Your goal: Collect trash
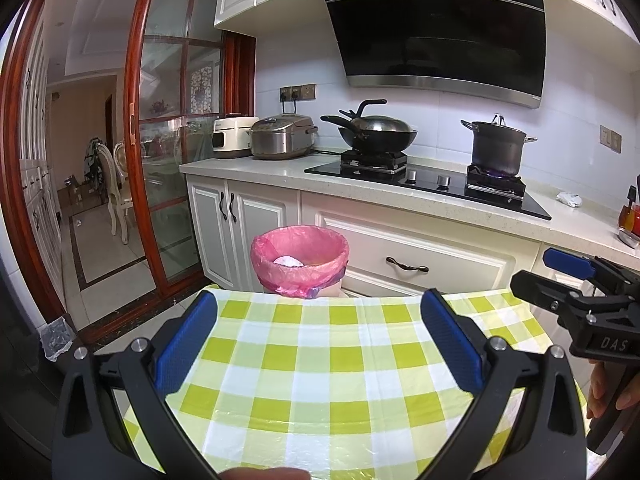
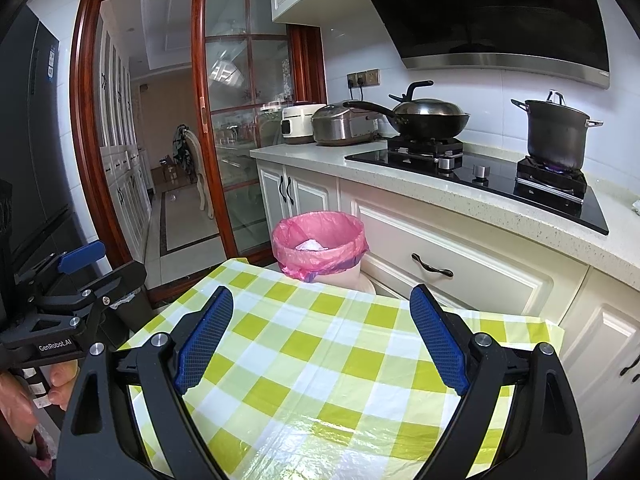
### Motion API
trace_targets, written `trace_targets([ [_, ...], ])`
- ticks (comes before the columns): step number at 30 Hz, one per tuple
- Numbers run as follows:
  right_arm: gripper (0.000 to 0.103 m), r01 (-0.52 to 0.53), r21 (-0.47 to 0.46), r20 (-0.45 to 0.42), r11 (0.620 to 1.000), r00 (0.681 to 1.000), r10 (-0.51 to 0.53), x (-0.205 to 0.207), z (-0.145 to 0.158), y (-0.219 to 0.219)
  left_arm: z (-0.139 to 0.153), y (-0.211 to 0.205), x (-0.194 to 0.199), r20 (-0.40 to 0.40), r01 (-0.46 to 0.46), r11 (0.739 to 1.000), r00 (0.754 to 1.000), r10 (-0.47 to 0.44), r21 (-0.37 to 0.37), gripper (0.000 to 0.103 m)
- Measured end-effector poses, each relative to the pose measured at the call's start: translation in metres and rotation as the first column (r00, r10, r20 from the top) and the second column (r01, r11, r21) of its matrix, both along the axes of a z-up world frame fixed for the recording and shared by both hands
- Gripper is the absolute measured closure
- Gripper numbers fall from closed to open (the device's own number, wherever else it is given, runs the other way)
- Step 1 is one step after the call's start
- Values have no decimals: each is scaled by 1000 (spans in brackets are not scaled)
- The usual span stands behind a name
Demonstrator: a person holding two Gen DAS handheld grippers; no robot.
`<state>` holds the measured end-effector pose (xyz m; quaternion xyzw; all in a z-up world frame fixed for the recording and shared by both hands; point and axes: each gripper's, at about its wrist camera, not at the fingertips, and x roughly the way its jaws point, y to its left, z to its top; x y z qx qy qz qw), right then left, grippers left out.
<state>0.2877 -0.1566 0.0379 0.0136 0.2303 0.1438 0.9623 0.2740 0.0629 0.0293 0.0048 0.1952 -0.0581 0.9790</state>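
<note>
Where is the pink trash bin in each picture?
Left wrist view: the pink-lined trash bin sits at centre, just beyond the checkered tablecloth's far edge.
Right wrist view: the bin is at centre, slightly left, beyond the same edge.
Shared landmark: the wok on the stove.

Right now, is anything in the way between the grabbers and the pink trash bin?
Yes. The table with the green checked cloth lies between both open grippers, left and right, and the pink-lined bin. The bin stands on the floor past the table's far edge, which hides its lower part. Nothing else visible blocks it.
</note>
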Motion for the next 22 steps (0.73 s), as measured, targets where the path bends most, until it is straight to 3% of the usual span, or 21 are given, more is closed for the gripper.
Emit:
trace_targets([
  [22,18,-7,6,-11,1000,1000,7,5,-9,-1,-10,6,1,-17,1,1000,1000,-1,-13,4],
])
